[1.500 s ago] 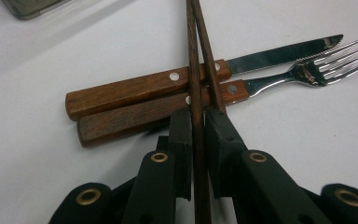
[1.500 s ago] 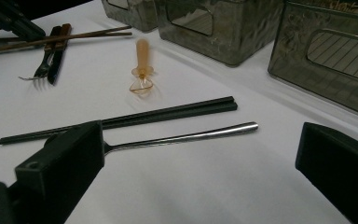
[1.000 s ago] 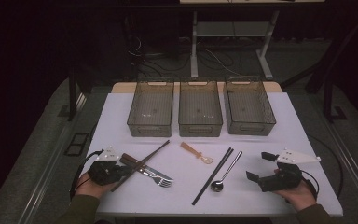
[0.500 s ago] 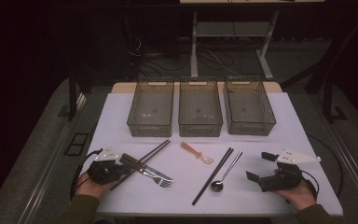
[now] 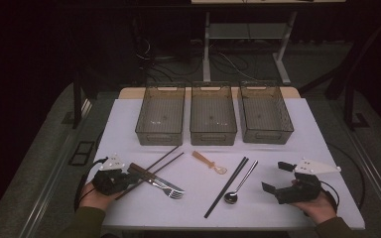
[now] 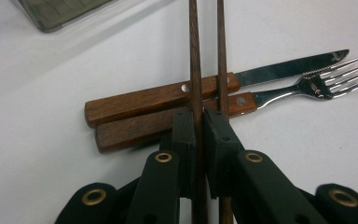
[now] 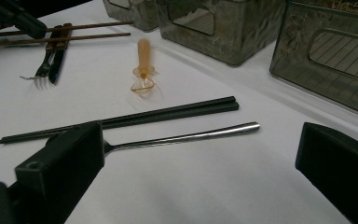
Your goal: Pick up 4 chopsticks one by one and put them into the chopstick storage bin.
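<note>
My left gripper (image 5: pixel 128 179) lies low at the table's front left, shut on one of two brown wooden chopsticks (image 5: pixel 155 166). In the left gripper view the pads (image 6: pixel 184 133) pinch the left stick (image 6: pixel 196 70); the second stick (image 6: pixel 222 56) runs beside it along the right pad. Both sticks lie across a wood-handled knife (image 6: pixel 168 95) and fork (image 6: pixel 242 100). My right gripper (image 5: pixel 275 177) rests at the front right, open and holding nothing. Its jaws (image 7: pixel 200 140) stand wide before a metal spoon (image 7: pixel 186 136) and black chopsticks (image 7: pixel 135 117).
Three empty smoky plastic bins (image 5: pixel 159 137) (image 5: pixel 213 137) (image 5: pixel 268 136) stand in a row at the back of the white table (image 5: pixel 307 144). An orange plastic spoon (image 5: pixel 208 162) lies in the middle. The knife and fork (image 5: pixel 158 182) lie right of my left gripper.
</note>
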{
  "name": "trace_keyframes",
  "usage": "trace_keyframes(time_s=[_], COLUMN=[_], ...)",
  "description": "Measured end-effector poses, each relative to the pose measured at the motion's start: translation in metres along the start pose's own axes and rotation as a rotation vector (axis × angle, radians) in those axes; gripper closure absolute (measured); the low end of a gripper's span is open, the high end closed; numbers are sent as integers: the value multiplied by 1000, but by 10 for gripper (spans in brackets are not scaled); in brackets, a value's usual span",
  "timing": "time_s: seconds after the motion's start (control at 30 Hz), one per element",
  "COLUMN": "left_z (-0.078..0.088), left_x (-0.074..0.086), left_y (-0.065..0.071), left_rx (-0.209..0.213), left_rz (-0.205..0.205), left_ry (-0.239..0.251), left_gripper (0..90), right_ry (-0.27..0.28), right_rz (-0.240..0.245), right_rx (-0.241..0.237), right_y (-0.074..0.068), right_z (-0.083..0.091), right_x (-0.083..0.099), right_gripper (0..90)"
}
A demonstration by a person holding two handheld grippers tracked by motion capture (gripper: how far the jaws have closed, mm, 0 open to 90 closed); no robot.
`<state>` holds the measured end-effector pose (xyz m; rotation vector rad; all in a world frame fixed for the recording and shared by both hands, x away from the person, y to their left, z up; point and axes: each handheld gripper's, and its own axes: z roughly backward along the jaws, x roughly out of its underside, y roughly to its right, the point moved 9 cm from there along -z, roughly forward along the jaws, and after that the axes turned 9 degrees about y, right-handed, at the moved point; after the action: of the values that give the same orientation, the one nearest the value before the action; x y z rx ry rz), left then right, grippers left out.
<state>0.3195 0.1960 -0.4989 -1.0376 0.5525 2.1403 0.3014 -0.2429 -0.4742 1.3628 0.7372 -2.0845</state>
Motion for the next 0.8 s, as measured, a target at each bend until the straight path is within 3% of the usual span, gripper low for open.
trace_keyframes(time_s=[0.33,0.8], left_z=[4,7], left_x=[-7,-22], left_y=[-1,4], left_rx=[-5,9], left_rz=[-15,4], left_ry=[16,77], left_gripper=[831,832], right_ry=[-3,-18], right_rz=[4,15], right_rx=[-3,-13], right_y=[0,-2], right_z=[0,-5], right_x=[0,3], right_gripper=[12,12])
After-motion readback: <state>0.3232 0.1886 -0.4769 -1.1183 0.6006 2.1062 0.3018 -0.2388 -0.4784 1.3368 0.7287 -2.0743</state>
